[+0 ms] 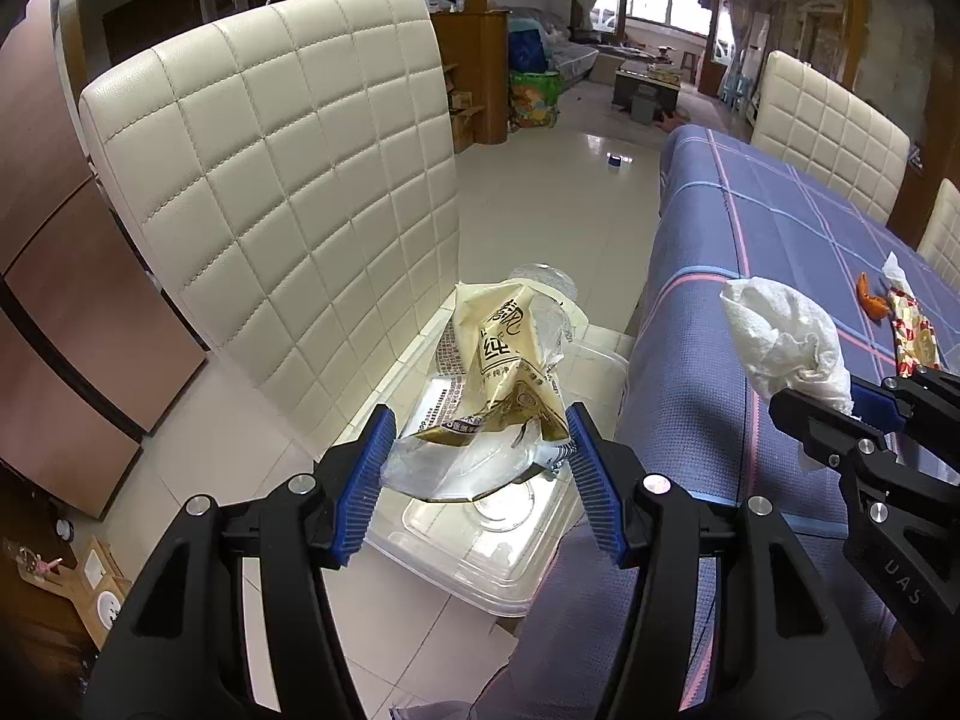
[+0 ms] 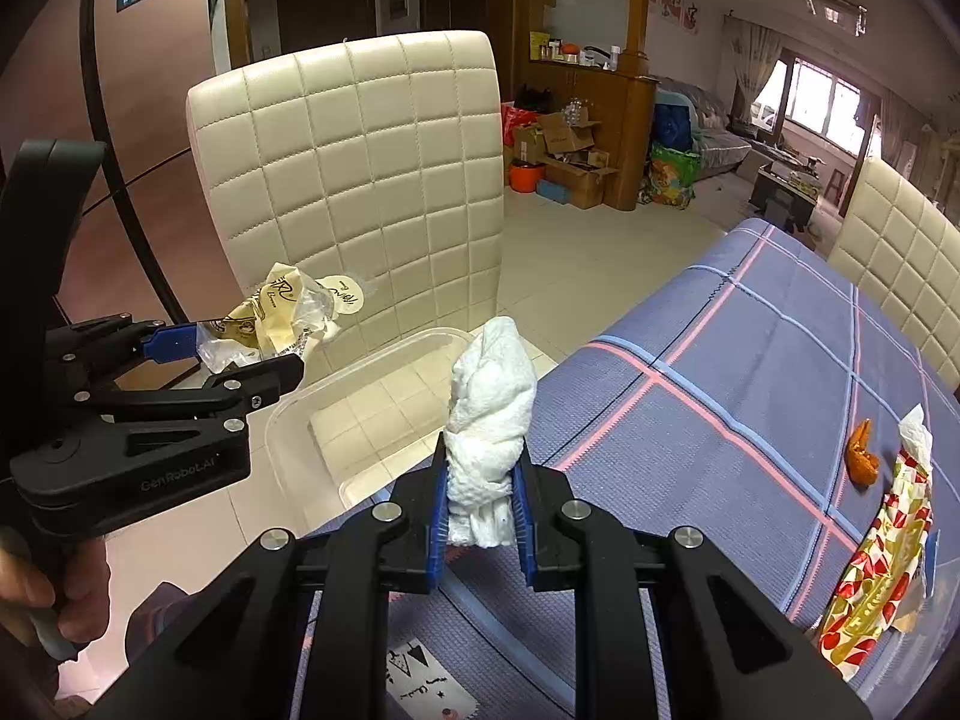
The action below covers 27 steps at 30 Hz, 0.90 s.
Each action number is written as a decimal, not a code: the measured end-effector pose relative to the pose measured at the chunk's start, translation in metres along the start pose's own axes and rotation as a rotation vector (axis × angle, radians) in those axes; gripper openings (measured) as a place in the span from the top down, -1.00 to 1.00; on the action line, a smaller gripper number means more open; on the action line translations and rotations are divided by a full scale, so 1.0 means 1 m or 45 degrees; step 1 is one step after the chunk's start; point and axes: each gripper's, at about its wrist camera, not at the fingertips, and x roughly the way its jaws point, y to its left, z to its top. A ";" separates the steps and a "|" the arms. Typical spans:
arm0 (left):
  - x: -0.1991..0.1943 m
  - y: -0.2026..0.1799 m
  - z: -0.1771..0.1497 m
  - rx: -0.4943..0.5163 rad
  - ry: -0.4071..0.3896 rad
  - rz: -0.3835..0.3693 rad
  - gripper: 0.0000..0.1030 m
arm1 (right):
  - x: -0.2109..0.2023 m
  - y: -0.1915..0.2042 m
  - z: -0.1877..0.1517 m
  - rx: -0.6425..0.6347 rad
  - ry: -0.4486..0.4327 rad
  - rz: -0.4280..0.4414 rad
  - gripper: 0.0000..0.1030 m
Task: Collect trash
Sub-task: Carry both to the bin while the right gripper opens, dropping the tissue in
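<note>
My left gripper (image 1: 480,420) is shut on a crumpled yellow and clear plastic wrapper (image 1: 504,360), which hangs above a clear plastic bin (image 1: 480,591) on the chair seat. From the right wrist view the same wrapper (image 2: 270,318) shows in the left gripper (image 2: 240,354) over the bin (image 2: 282,420). My right gripper (image 2: 482,456) is shut on a wad of white paper towel (image 2: 492,402) at the table's edge beside the bin. In the left wrist view the towel (image 1: 780,330) and right gripper (image 1: 840,402) sit at the right.
A cream quilted chair (image 2: 360,168) backs the bin. The table under a blue plaid cloth (image 2: 720,360) holds an orange scrap (image 2: 861,456), a white tissue (image 2: 915,438) and a red and gold wrapper (image 2: 876,588). A hand (image 2: 54,594) grips the left tool.
</note>
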 end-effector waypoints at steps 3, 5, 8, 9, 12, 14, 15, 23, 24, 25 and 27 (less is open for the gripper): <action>0.001 0.002 0.000 0.003 -0.002 0.008 -0.14 | 0.002 0.001 0.001 -0.005 -0.001 0.004 0.65; 0.002 0.004 0.000 -0.002 -0.002 0.012 -0.15 | 0.003 0.002 0.002 -0.007 0.000 0.005 0.65; 0.004 0.006 -0.001 -0.010 0.003 0.013 -0.15 | 0.004 0.001 0.003 -0.005 0.001 0.008 0.65; 0.004 0.006 -0.001 -0.010 0.003 0.015 -0.15 | 0.004 0.002 0.002 -0.006 0.001 0.008 0.65; 0.004 0.007 -0.002 -0.012 0.004 0.018 -0.14 | 0.004 0.002 0.002 -0.007 0.000 0.010 0.65; 0.004 0.009 -0.002 -0.014 0.002 0.020 -0.15 | 0.005 0.003 0.003 -0.010 0.000 0.010 0.65; 0.004 0.009 -0.002 -0.015 0.001 0.020 -0.14 | 0.005 0.003 0.004 -0.011 0.000 0.011 0.65; 0.005 0.011 -0.003 -0.020 0.004 0.026 -0.14 | 0.006 0.005 0.005 -0.018 0.000 0.014 0.65; 0.006 0.011 -0.003 -0.021 0.005 0.027 -0.14 | 0.006 0.005 0.005 -0.019 0.000 0.014 0.64; 0.006 0.011 -0.003 -0.022 0.006 0.026 -0.14 | 0.007 0.005 0.005 -0.019 -0.001 0.013 0.64; 0.006 0.012 -0.003 -0.023 0.007 0.025 -0.14 | 0.007 0.005 0.006 -0.017 0.000 0.014 0.64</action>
